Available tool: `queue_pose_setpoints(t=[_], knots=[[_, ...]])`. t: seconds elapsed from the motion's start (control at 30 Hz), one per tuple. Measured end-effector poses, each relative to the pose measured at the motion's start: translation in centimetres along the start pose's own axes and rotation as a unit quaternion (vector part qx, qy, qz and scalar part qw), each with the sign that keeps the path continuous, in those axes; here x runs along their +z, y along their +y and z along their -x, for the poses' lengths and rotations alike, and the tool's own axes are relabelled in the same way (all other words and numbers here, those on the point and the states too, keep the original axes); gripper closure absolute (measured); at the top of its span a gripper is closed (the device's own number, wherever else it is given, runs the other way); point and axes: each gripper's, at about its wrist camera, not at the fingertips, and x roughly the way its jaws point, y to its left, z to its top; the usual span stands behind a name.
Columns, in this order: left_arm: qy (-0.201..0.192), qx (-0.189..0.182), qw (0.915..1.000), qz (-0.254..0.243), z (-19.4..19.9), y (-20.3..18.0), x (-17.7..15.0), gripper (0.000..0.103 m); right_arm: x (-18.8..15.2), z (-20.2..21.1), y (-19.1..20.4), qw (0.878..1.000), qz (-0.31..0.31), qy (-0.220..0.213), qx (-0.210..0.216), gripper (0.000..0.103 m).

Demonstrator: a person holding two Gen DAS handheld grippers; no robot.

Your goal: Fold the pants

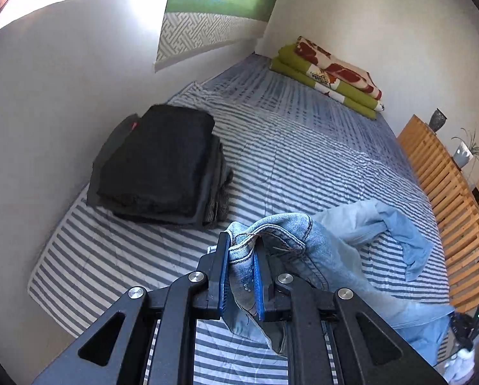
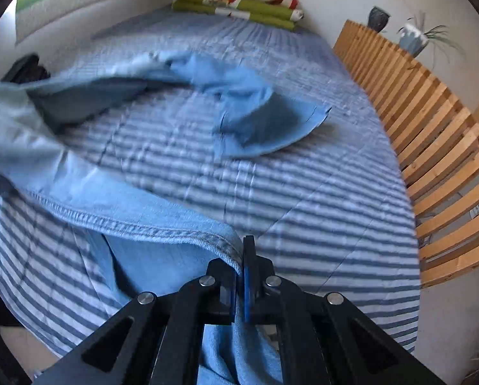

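Light blue denim pants hang between the two grippers over a striped bed. My left gripper is shut on the thick waistband, which bunches up between its blue pads. In the right wrist view the pants stretch from the left edge down to my right gripper, which is shut on a stitched hem edge. One leg end trails across the bedcover further back. The pants look lifted off the cover near both grippers.
The striped bedcover fills the scene. A stack of folded dark clothes sits by the left wall. Folded green and red blankets lie at the far end. A wooden slatted frame runs along the right side, with vases behind it.
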Motion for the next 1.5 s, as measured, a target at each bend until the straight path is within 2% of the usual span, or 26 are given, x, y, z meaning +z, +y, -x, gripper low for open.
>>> queue_pose_setpoints(t=[0.1,0.17,0.27,0.33,0.37,0.47,0.53,0.6,0.63,0.7,0.77,0.83,0.9,0.97,1.0,1.07,1.13,1.23,1.3,1.33,1.37,1.4,1.47,1.5], knots=[[-0.023,-0.012,0.9989,-0.040,3.1,-2.0,2.8,0.090,4.1,4.4,-3.0,0.996,-0.030,-0.071,-0.045,0.101],[-0.023,-0.039,0.9965,-0.071,4.5,-3.8,3.6,0.089,6.2,5.7,-4.9,0.989,-0.044,-0.097,-0.106,0.101],[0.030,-0.061,0.9919,-0.107,2.5,-6.4,2.1,0.087,7.7,4.1,-7.9,0.983,-0.073,-0.076,-0.153,0.101],[0.086,-0.083,0.9860,-0.116,-0.8,-7.6,-0.9,0.083,7.5,1.3,-8.7,0.977,-0.064,-0.046,-0.199,0.101],[0.114,-0.093,0.9820,-0.118,-2.4,-8.1,-2.8,0.082,7.0,-1.1,-9.2,0.975,-0.056,-0.016,-0.215,0.100],[0.192,-0.102,0.9669,-0.134,-6.9,-8.5,-9.4,0.081,4.1,-6.9,-9.4,0.976,-0.047,0.091,-0.190,0.099],[0.228,-0.099,0.9577,-0.144,-8.4,-8.0,-13.4,0.078,1.8,-8.8,-8.7,0.975,-0.030,0.121,-0.184,0.094],[0.232,-0.081,0.9589,-0.142,-8.6,-6.7,-15.9,0.078,0.0,-8.9,-7.7,0.974,-0.010,0.131,-0.183,0.091],[0.235,-0.083,0.9598,-0.129,-8.4,-5.8,-16.4,0.078,-0.5,-8.7,-7.2,0.976,-0.006,0.130,-0.176,0.088],[0.235,-0.098,0.9617,-0.101,-7.7,-4.1,-17.3,0.078,-1.1,-7.8,-6.0,0.979,-0.001,0.117,-0.165,0.080],[0.220,-0.086,0.9678,-0.087,-7.2,-2.8,-17.0,0.075,-1.0,-6.1,-3.9,0.983,0.016,0.094,-0.158,0.078],[0.204,-0.060,0.9753,-0.061,-7.3,0.0,-15.9,0.067,-0.3,-4.6,-2.0,0.988,0.019,0.068,-0.138,0.076],[0.191,-0.027,0.9810,-0.025,-8.3,2.5,-14.7,0.053,1.4,-3.7,0.3,0.995,0.016,0.048,-0.089,0.071],[0.194,-0.021,0.9807,0.005,-9.8,4.4,-14.2,0.048,3.5,-3.4,2.8,0.999,0.011,0.035,-0.024,0.062],[0.204,-0.024,0.9785,0.017,-11.0,5.3,-14.1,0.042,4.6,-3.4,4.1,0.999,0.011,0.032,0.005,0.060],[0.218,-0.011,0.9753,0.037,-13.0,6.6,-14.4,0.039,6.7,-3.6,8.1,0.997,0.017,0.032,0.069,0.058],[0.228,-0.008,0.9725,0.049,-14.7,7.4,-14.9,0.039,8.9,-4.1,12.0,0.993,0.029,0.029,0.113,0.056],[0.231,-0.021,0.9706,0.063,-15.9,7.6,-15.3,0.039,12.8,-6.0,19.3,0.979,0.050,0.036,0.192,0.050],[0.225,-0.024,0.9720,0.062,-16.3,7.3,-15.3,0.039,14.8,-8.0,24.4,0.970,0.063,0.053,0.230,0.049],[0.220,-0.019,0.9734,0.060,-16.4,7.2,-15.2,0.040,15.8,-9.1,27.3,0.965,0.072,0.064,0.245,0.049],[0.214,-0.016,0.9748,0.061,-16.5,7.1,-15.1,0.050,16.5,-10.2,30.0,0.961,0.084,0.073,0.253,0.048],[0.210,-0.009,0.9753,0.066,-16.8,7.3,-15.1,0.066,17.1,-11.2,32.6,0.959,0.098,0.081,0.254,0.048],[0.206,-0.006,0.9754,0.078,-17.0,7.5,-15.1,0.084,17.5,-13.0,36.9,0.958,0.118,0.092,0.244,0.048],[0.200,-0.008,0.9769,0.076,-17.0,7.4,-15.1,0.088,17.5,-14.0,38.4,0.959,0.124,0.101,0.235,0.048]])
